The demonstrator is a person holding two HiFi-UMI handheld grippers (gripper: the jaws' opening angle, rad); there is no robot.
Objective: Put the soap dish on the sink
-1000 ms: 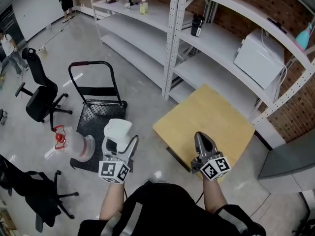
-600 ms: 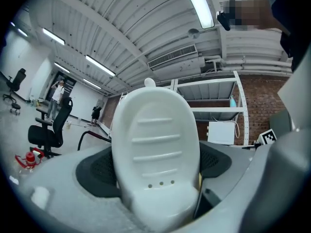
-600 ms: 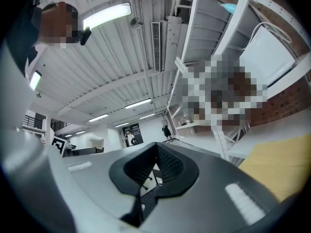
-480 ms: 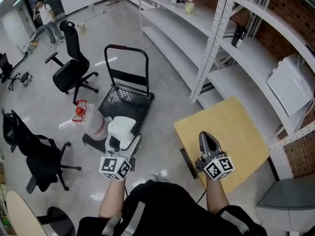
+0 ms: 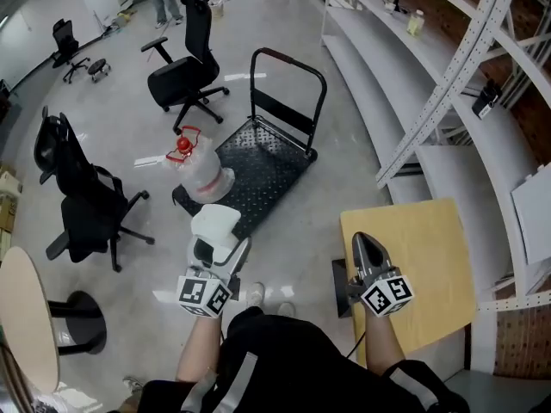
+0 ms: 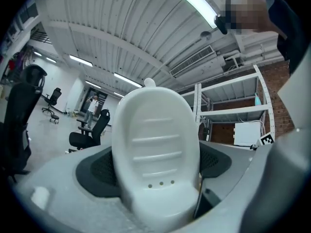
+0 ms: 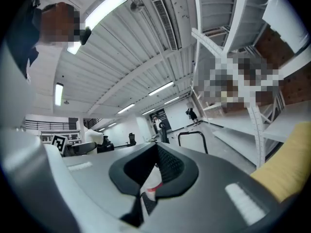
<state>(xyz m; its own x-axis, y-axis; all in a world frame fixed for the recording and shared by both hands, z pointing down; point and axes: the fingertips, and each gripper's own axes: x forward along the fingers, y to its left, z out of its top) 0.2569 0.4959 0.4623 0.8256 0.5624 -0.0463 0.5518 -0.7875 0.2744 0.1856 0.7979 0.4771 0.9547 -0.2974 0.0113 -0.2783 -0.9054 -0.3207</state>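
A white oval soap dish (image 5: 215, 224) with ribs and small drain holes stands upright between the jaws of my left gripper (image 5: 219, 246), which is shut on it. In the left gripper view the soap dish (image 6: 155, 149) fills the middle, its hollow side facing the camera. My right gripper (image 5: 365, 249) is held level with the left one, above the near corner of a yellow table, with its jaws closed to a point and nothing between them. The right gripper (image 7: 150, 174) looks the same in its own view. No sink is in view.
A yellow table (image 5: 435, 265) stands at the right beside grey metal shelving (image 5: 448, 93). A black platform cart (image 5: 267, 157) is ahead, with a clear jug with a red cap (image 5: 196, 166) beside it. Black office chairs (image 5: 185, 71) (image 5: 82, 205) are at the left, and a round tabletop (image 5: 21, 317) at the far left.
The head view has swung left: table and shelves slid right, and the cart, chairs and open floor came into view. Both grippers keep the same pose, the left still holding the dish.
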